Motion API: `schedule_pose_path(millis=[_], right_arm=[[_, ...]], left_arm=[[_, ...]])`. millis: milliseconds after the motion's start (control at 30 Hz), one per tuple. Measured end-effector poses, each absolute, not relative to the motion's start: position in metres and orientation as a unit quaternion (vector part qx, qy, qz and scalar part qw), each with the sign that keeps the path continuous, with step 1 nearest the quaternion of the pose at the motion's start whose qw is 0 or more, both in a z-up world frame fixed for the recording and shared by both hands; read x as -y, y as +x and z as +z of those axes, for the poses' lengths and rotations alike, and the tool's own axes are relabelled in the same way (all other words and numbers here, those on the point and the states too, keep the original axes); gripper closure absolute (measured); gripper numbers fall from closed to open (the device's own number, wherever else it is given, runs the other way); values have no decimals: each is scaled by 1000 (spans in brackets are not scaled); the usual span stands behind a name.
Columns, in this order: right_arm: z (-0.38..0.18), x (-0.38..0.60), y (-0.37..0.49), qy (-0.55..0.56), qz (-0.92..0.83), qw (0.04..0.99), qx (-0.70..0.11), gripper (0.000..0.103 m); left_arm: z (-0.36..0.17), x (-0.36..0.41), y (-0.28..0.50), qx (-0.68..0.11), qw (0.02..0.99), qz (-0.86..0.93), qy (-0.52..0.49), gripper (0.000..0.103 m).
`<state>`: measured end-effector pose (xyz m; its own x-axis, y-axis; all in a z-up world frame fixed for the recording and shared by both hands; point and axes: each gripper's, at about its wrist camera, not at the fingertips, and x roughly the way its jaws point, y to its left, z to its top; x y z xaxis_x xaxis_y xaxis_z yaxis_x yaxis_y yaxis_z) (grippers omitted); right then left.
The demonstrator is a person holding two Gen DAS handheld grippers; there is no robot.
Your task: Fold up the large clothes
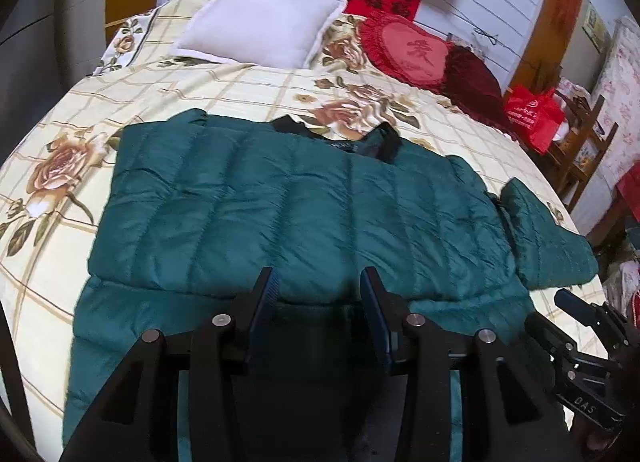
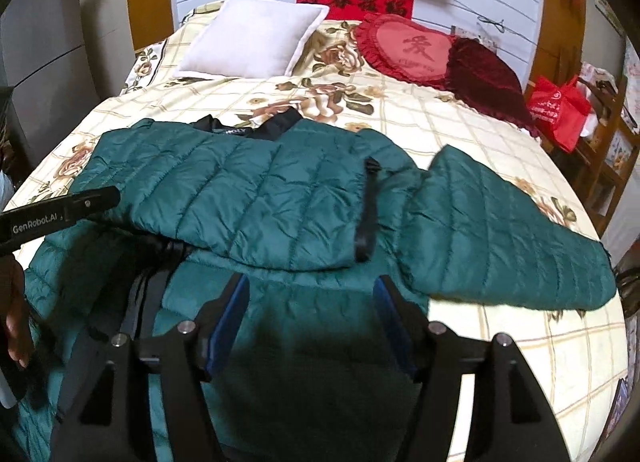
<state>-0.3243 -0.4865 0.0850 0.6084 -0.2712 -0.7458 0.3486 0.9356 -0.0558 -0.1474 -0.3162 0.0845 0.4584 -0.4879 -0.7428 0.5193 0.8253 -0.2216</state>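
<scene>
The right hand-held gripper [image 2: 310, 290] hangs wide and empty over the puffy, soft, light green jacket [image 2: 248, 189]; pinch its loose sleeve [image 2: 500, 234] near the cuff.

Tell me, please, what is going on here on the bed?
A person is folding a green puffer jacket on a flowery bedspread, using a handheld gripper in each hand. The jacket's upper part has been folded down over its lower part, and one sleeve still lies out to the side. The left gripper and the right gripper both hover open over the near edge, with nothing between the jaws.
</scene>
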Motion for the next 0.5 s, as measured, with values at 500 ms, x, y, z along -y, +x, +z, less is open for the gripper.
schedule_pose_path(millis=[500], right_arm=[[85,508,-351,64,-197,891,-403,35]], left_arm=[[82,338,-174,-429,848,-310,34,52]])
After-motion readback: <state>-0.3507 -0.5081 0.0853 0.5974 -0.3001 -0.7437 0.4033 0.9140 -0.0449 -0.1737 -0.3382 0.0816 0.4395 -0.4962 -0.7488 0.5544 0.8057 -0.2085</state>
